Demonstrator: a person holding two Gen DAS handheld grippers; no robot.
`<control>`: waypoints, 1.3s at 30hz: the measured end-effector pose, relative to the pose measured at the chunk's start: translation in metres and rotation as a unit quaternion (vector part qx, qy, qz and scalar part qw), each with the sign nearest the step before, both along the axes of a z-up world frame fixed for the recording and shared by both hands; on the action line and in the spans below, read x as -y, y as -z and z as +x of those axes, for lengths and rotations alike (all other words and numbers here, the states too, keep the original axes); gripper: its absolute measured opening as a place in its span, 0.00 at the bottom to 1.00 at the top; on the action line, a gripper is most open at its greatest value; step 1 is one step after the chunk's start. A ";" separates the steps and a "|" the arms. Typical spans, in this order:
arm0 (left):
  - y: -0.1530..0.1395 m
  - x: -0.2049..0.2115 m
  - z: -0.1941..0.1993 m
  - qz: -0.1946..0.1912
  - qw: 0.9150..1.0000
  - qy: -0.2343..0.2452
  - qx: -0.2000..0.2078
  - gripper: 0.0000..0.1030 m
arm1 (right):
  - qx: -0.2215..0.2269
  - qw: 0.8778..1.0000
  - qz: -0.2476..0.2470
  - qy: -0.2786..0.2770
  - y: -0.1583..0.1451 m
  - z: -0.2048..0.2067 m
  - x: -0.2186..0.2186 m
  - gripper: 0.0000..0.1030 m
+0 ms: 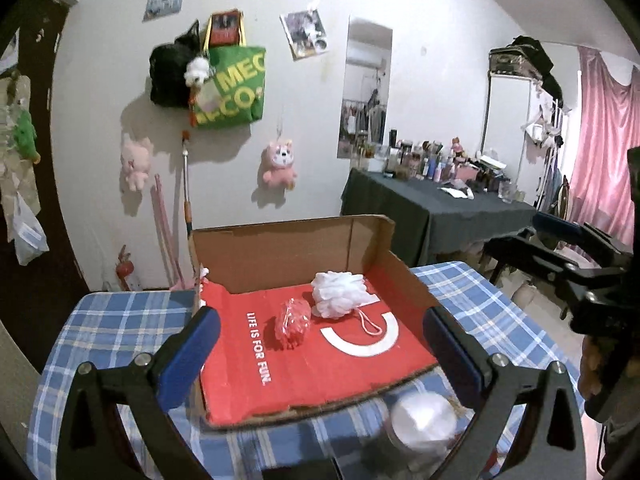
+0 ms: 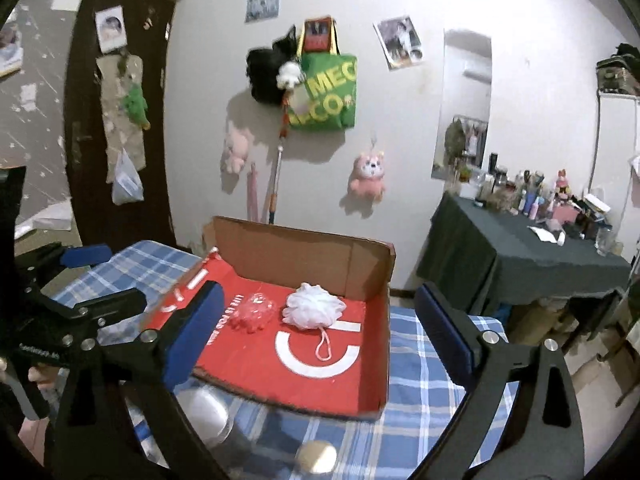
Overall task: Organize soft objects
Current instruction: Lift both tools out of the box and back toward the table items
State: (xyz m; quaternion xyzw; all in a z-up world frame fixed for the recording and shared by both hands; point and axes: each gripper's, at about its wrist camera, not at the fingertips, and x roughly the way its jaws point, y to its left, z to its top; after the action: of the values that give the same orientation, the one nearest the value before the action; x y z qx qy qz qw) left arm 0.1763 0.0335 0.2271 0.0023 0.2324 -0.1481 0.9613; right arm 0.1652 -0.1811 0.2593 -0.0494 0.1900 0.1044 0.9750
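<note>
Two soft puffs, the white bath puff (image 1: 339,294) and red puff (image 1: 292,323), lie in the cardboard box (image 1: 288,252) on the desk (image 1: 100,320). Left gripper (image 1: 320,356) and right gripper (image 2: 320,336) hang empty, jaws apart; I'd clear the box walls before retreating.

Left gripper (image 1: 320,344) jaws wide, nothing between. Beyond: cardboard box (image 1: 288,248) on checked tablecloth (image 1: 100,320); white loofah (image 1: 339,294) beside red loofah (image 1: 292,322) inside.
</note>
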 end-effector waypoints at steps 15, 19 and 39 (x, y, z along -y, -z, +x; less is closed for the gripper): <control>-0.001 -0.005 -0.135 -0.030 0.997 -0.014 0.072 1.00 | 0.079 0.996 0.032 -0.017 0.024 -0.148 -0.002 1.00; -0.002 -0.005 -0.160 -0.030 0.996 -0.027 0.083 1.00 | 0.084 0.995 0.051 -0.017 0.026 -0.169 0.004 1.00; 0.091 0.014 -0.189 -0.009 0.998 -0.053 0.037 1.00 | 0.022 0.998 0.042 0.046 0.130 -0.184 0.012 1.00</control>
State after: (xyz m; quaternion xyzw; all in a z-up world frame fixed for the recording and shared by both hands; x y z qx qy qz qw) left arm -0.0125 0.0191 0.1363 -0.0134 0.1946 -0.0985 0.9758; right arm -0.0183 -0.1932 0.1289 -0.0022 0.1658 0.0658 0.9840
